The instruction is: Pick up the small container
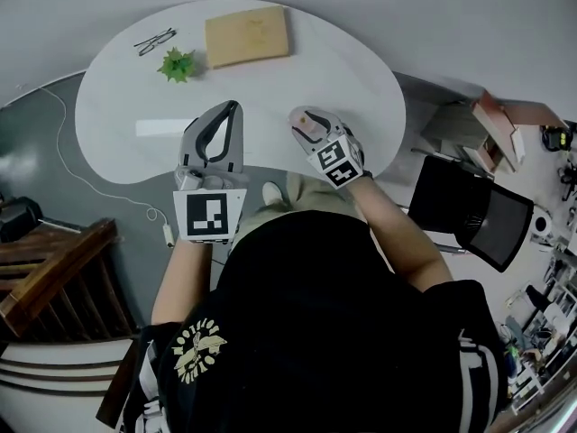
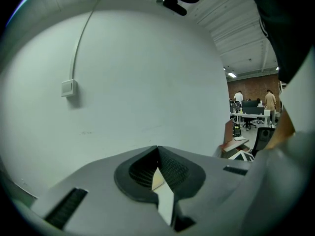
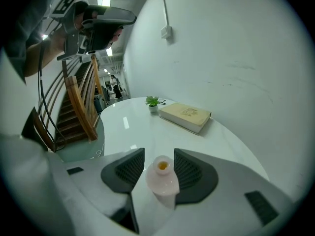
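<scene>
Two hand-held grippers are seen over one white table (image 1: 117, 124). The right gripper (image 3: 160, 156) is closed on the one small container (image 3: 162, 181) — a pale pink bottle with a yellowish mouth, caught between the two dark ribbed pads, which lie against its two sides. In the head view the container is placed at the near edge of the table, between the jaws; whether its base touches the tabletop cannot be told. The left gripper (image 2: 157, 149) is held empty beside the right one, its two jaws brought together tip to tip and pointed up at a plain white wall (image 2: 147, 82), on which one small switch box (image 2: 68, 88) with one cable (image 2: 81, 38) running up from it is seen. Three other things are laid at the far end of the table, well apart from the container: one tan book (image 1: 248, 34) lying flat, one small green plant (image 1: 177, 64) just beside the book's left corner, and one pair of glasses (image 1: 155, 41) near the plant, at the table's far left. One wooden staircase (image 1: 54, 269) is seen to the left of the table — one black chair (image 1: 469, 210) to its right.
</scene>
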Demonstrator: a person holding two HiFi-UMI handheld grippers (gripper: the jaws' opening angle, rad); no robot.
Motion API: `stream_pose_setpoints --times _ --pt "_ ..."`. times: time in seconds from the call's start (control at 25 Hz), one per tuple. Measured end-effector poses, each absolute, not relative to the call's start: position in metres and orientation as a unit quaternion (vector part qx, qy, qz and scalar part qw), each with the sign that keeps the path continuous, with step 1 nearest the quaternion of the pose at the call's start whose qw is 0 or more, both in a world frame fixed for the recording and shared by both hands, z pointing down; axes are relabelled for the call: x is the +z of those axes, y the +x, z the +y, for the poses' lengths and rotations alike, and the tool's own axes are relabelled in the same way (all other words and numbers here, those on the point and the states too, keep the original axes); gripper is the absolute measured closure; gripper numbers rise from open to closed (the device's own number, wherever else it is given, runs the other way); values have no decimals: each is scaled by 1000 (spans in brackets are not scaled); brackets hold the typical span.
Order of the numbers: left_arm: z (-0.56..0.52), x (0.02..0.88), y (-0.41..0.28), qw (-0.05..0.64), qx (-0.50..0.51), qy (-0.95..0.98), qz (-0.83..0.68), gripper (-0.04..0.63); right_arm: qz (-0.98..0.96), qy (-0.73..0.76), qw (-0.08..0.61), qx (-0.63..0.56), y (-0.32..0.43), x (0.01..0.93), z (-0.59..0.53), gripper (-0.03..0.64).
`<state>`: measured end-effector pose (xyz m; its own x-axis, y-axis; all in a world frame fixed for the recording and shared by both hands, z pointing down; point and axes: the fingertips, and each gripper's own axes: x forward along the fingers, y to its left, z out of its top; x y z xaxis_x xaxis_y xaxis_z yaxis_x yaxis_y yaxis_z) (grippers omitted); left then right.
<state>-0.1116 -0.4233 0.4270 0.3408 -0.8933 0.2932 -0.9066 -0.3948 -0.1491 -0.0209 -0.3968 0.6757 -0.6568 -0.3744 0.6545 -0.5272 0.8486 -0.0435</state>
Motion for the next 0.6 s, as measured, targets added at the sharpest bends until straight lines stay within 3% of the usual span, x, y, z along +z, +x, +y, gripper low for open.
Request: stream_pose_setpoints --times 0.24,0.6 --pt "-426 434 -117 25 175 812 -557 574 -893 256 353 109 -17 705 -399 447" --pt "-415 439 -116 22 185 811 -555 574 -907 272 311 84 -23 704 -402 462"
